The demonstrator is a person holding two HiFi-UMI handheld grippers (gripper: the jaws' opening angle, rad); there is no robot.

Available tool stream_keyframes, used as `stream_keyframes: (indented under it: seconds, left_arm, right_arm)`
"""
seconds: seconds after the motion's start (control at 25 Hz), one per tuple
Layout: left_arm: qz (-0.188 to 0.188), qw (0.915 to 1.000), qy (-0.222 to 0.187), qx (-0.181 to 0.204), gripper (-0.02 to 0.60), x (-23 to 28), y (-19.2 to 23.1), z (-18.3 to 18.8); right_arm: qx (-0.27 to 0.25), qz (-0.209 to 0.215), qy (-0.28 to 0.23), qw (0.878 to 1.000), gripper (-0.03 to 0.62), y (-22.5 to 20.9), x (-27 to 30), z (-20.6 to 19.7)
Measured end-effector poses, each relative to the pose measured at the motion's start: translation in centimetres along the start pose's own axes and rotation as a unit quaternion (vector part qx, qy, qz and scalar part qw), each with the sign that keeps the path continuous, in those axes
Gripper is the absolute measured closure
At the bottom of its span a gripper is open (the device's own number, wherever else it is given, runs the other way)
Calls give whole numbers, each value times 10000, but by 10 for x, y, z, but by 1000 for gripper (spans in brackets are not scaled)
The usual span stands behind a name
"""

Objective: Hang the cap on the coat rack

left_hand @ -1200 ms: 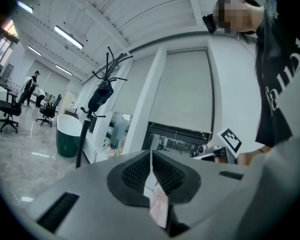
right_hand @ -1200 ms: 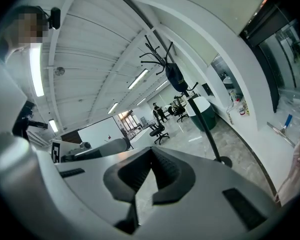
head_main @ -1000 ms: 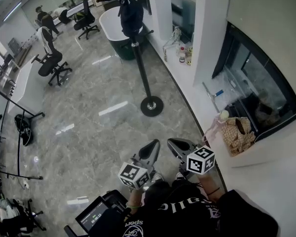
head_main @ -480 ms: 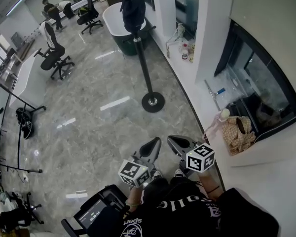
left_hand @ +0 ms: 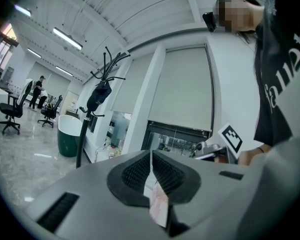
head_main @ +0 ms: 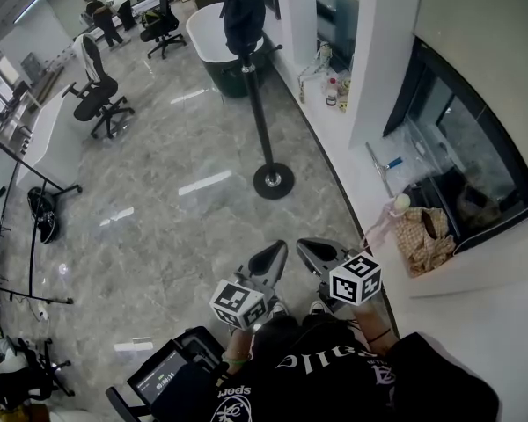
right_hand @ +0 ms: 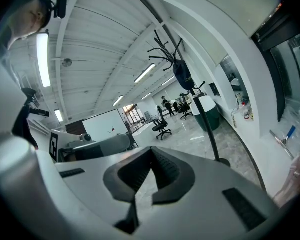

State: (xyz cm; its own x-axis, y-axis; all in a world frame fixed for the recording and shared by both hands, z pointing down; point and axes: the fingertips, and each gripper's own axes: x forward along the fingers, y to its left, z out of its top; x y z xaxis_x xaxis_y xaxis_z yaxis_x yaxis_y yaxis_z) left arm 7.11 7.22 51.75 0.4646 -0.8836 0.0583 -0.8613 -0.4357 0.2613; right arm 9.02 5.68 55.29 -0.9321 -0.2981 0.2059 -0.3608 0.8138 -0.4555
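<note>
A dark cap (head_main: 244, 20) hangs at the top of the black coat rack (head_main: 258, 104), which stands on a round base across the grey floor. The cap (left_hand: 98, 96) and the rack (left_hand: 82, 139) also show at the left of the left gripper view. In the right gripper view the cap (right_hand: 183, 76) hangs on the rack (right_hand: 206, 126) ahead. My left gripper (head_main: 271, 258) and right gripper (head_main: 312, 251) are held side by side close to the person's body, far from the rack. The left gripper (left_hand: 151, 154) has its jaws together, and the right gripper (right_hand: 151, 151) is shut too, with nothing held.
A dark green tub (head_main: 213, 55) stands behind the rack. Office chairs (head_main: 97, 104) sit at the far left. A white ledge (head_main: 352, 148) with bottles (head_main: 331, 95) runs along the right, and a woven bag (head_main: 427, 236) lies near my right gripper. A device with a screen (head_main: 163, 381) is by the person's feet.
The head view has shifted a little, so the rack sits slightly further right and up. Both grippers have stayed in place and shut. A distant person has walked on.
</note>
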Motion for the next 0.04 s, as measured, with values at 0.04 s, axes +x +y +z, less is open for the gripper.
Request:
stream_keyframes:
  seconds: [0.04]
  left_arm:
    - [-11,10000,2,4,577,-1,0,0]
  right_arm:
    - [-3,-2,-5,10000,577,1,0,0]
